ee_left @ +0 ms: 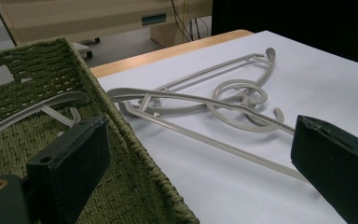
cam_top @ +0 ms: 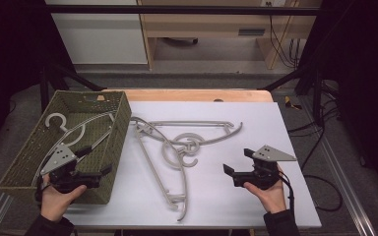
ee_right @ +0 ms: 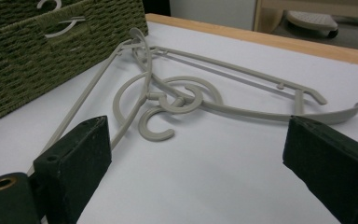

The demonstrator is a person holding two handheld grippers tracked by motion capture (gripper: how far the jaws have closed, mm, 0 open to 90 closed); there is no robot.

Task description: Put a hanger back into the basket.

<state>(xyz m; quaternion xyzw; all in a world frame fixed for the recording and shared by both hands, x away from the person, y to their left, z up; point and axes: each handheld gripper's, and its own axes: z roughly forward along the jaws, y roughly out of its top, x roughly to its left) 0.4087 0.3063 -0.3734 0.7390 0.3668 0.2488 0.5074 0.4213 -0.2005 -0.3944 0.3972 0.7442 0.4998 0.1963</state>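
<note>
While two grey plastic coat hangers [cam_top: 177, 147] lie tangled on the white table top [cam_top: 275, 128], their hooks interlocked near its middle, neither gripper touches them. One of the pair stretches across the far part of the sheet, the other runs from the basket's far corner down toward the near edge. A third grey hanger [cam_top: 74, 132] rests inside the green woven basket [cam_top: 120, 123], which stands at the table's left side, just beside the tangled pair.

Off to the right of the hangers, the right gripper [cam_top: 238, 161] points at them with its jaws spread wide and nothing between them; its own view looks across bare table to the hooks. At the basket's near corner, the left gripper [cam_top: 97, 161] is held with jaws equally wide and empty, one over the basket's interior and one over the table.
</note>
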